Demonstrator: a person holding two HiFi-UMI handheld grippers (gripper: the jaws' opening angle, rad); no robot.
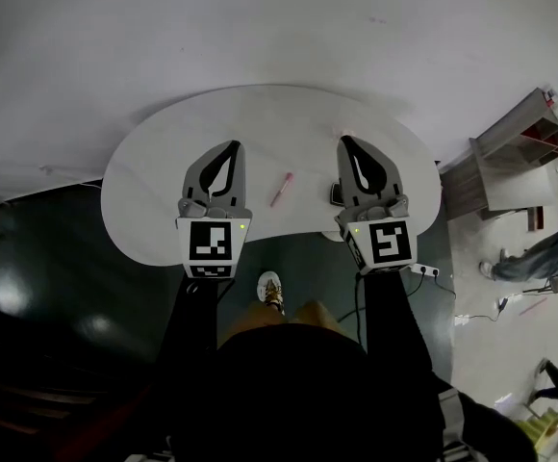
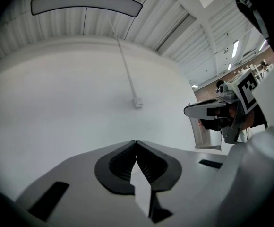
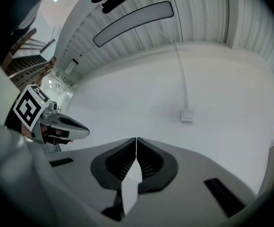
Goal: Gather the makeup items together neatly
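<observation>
A thin pink makeup stick [image 1: 281,189] lies on the white rounded table [image 1: 269,123] between my two grippers. A small dark item [image 1: 336,194] peeks out beside the right gripper, mostly hidden by it. My left gripper [image 1: 233,147] hovers left of the stick, jaws shut and empty. On the other side my right gripper [image 1: 344,142] is shut too, holding nothing. Both gripper views look up at a white wall, with the left gripper's [image 2: 136,143] tips and the right gripper's [image 3: 136,139] tips meeting.
A power strip [image 1: 424,269] lies on the dark floor under the table's right edge. A wooden shelf unit [image 1: 510,157] stands at the right, with a person [image 1: 534,256] beyond it. The white wall runs behind the table.
</observation>
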